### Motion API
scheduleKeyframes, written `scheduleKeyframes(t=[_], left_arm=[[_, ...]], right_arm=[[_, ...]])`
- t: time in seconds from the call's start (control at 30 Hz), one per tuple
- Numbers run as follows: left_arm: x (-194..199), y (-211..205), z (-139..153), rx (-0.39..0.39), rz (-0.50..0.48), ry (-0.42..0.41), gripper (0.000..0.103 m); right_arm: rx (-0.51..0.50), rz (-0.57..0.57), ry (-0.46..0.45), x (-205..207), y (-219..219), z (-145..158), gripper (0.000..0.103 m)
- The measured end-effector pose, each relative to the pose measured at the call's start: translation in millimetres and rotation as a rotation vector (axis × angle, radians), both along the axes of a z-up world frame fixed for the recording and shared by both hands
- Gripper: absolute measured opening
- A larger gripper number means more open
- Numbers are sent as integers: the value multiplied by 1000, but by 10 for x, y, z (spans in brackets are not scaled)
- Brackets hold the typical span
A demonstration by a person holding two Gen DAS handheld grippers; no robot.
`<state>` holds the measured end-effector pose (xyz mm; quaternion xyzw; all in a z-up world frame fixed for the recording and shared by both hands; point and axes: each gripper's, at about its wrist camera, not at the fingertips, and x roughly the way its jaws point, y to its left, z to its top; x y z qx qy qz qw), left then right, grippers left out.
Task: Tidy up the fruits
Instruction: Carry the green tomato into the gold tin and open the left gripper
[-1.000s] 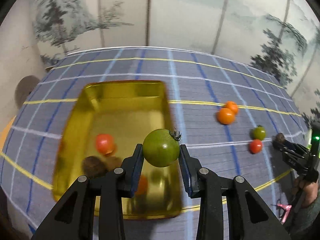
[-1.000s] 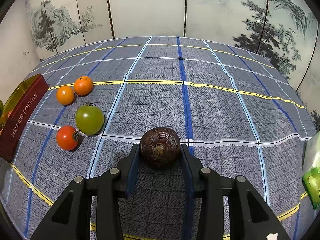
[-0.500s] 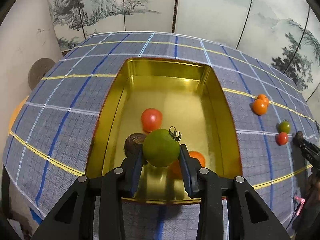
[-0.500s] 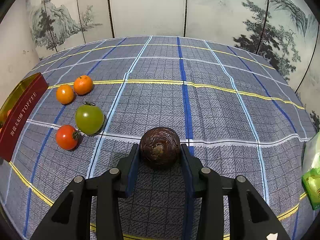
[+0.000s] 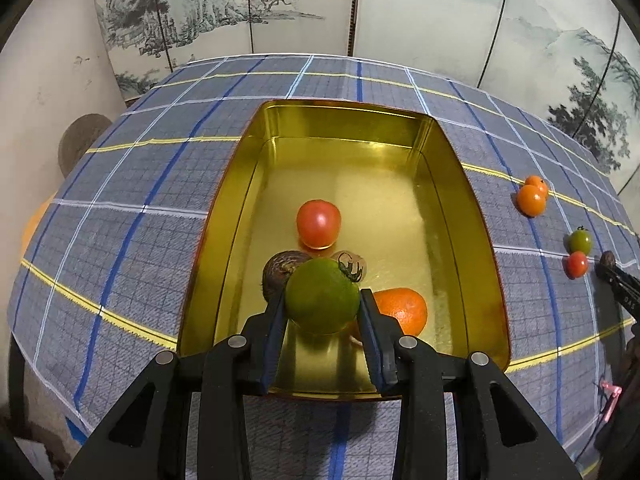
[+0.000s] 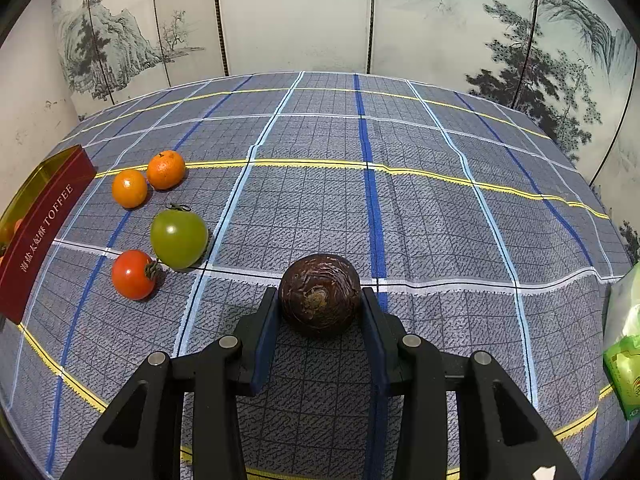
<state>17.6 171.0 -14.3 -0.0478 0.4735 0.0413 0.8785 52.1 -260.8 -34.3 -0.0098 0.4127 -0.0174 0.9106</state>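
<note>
The left gripper is clamped on a green tomato, both pads pressed to its sides, and holds it above the near half of an open gold tin. Inside the tin lie a red tomato near the middle, a dark brown round fruit just left of the held tomato, and an orange just right of it. The far half of the tin floor is bare, and so is a strip along the right wall. The tin's near rim runs right under the gripper's fingers.

The right gripper is closed on a second dark brown fruit, low over the checked tablecloth; whether the fruit rests on the cloth or hangs just clear is hard to tell from this angle. To its left, well apart from the fingers, sit a loose green tomato touching a small red tomato, and beyond them two small oranges side by side. The tin's red outer wall, lettered TOFFEE, stands at the left edge of that view. Ahead and to the right the cloth lies open up to the painted screen, except for a green packet at the far right edge.
</note>
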Motion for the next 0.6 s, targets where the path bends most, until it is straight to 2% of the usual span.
scheduleKeyframes(t=[0.6], left_arm=[[-38,88,-58,22,13,13,37]], right_arm=[[-1,-1,0,0,6,-1,37]])
